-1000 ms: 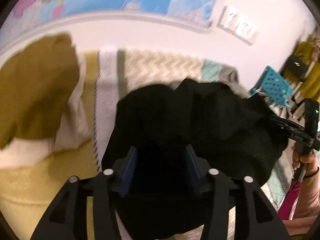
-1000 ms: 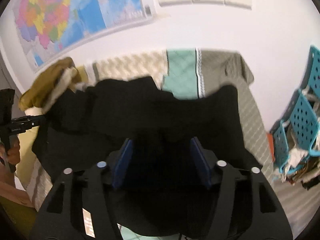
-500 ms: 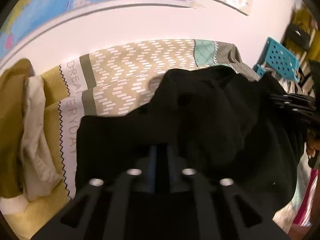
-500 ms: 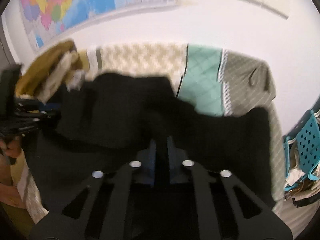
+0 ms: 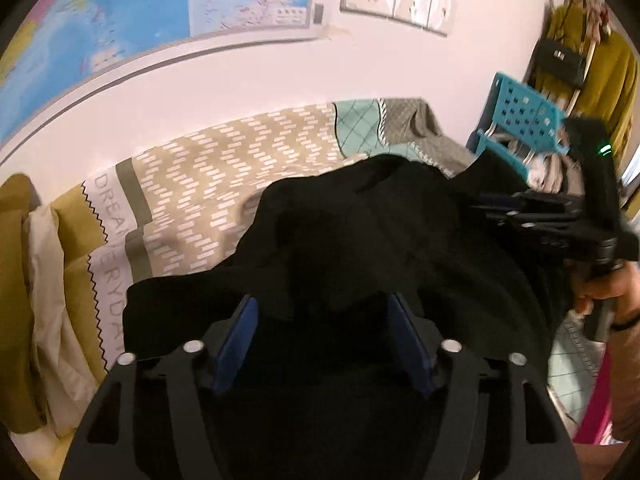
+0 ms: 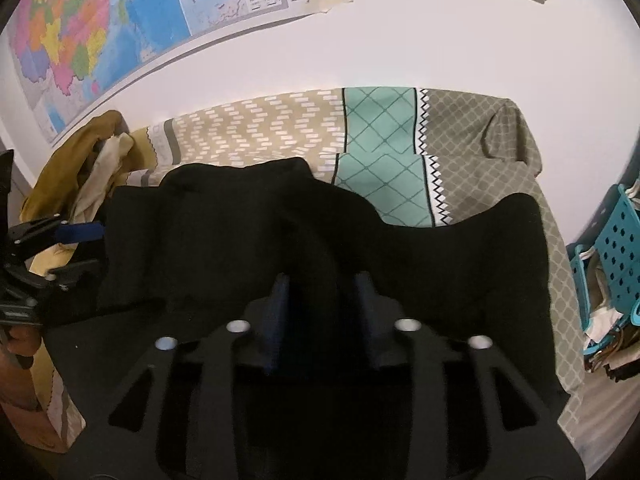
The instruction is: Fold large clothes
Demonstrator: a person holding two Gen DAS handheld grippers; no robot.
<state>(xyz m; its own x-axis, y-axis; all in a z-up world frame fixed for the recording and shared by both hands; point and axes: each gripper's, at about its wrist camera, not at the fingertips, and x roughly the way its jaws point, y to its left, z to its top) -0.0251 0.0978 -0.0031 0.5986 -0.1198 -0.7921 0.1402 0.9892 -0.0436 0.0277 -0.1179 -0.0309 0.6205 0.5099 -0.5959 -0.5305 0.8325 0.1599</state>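
A large black garment [image 5: 380,240] lies bunched on the patterned bedspread [image 5: 224,168]; it also fills the middle of the right wrist view [image 6: 248,232]. My left gripper [image 5: 324,320] is open, its blue pads wide apart just over the garment's near edge. My right gripper [image 6: 322,292] stands part open, with a ridge of the black cloth between its pads [image 6: 280,296]. In the left wrist view the right gripper [image 5: 532,216] sits at the garment's right side. In the right wrist view the left gripper [image 6: 68,248] is open at the garment's left edge.
A pile of mustard and cream clothes [image 5: 36,280] lies at the bed's left end, also in the right wrist view [image 6: 88,160]. A blue plastic basket [image 6: 612,264] of laundry stands right of the bed. The wall with a map [image 6: 120,20] is behind.
Both grippers were shut on the black cloth half a second ago. Now the left one has opened wide and the right one has opened partway. The garment has settled on the bed.
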